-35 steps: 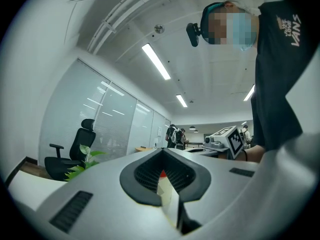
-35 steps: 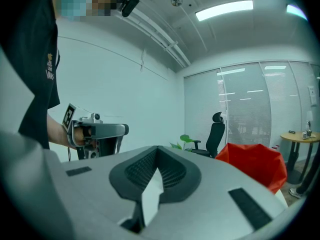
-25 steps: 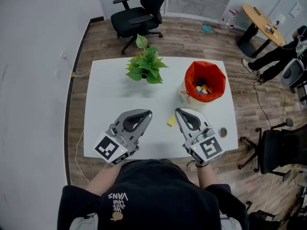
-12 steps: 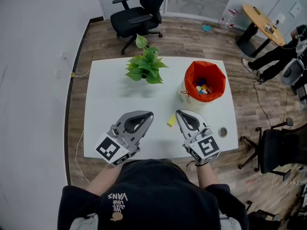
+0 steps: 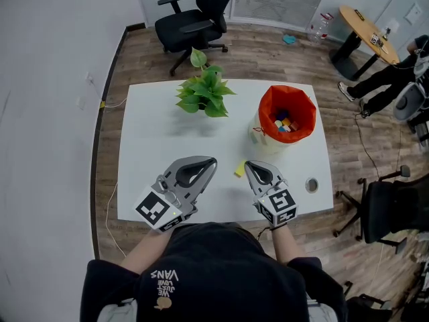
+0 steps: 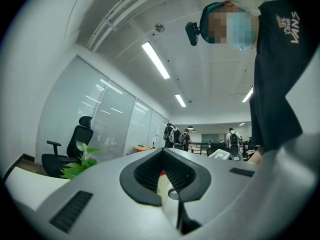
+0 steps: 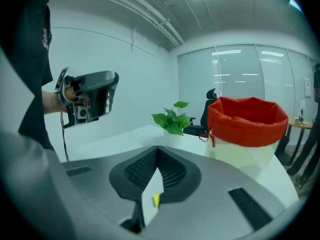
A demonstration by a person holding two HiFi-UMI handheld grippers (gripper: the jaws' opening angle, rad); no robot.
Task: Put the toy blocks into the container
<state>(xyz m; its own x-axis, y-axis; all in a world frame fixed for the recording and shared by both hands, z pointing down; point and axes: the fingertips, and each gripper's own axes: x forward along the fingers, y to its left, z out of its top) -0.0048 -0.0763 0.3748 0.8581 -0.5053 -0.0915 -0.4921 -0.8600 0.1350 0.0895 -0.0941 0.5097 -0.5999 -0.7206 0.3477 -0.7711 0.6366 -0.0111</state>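
A small yellow block (image 5: 239, 170) lies on the white table (image 5: 154, 139), just left of the tip of my right gripper (image 5: 247, 164). That gripper is shut and holds nothing, and a sliver of the block (image 7: 156, 200) shows through the gap behind its closed tips (image 7: 157, 148). My left gripper (image 5: 214, 159) hovers left of the block, shut and with nothing in it (image 6: 162, 151). The container (image 5: 268, 102), a pale tub with a red liner, stands at the far right of the table and holds several coloured blocks (image 5: 285, 123). From the right gripper view the container (image 7: 247, 119) rises ahead to the right.
A potted green plant (image 5: 202, 92) stands at the table's far middle. A small round grey object (image 5: 311, 184) lies near the right front corner. Office chairs, a round wooden table and a person's legs are around the table on the wooden floor.
My right gripper has pulled back a little toward me and to the left. The left gripper has edged slightly right. The yellow block has not moved.
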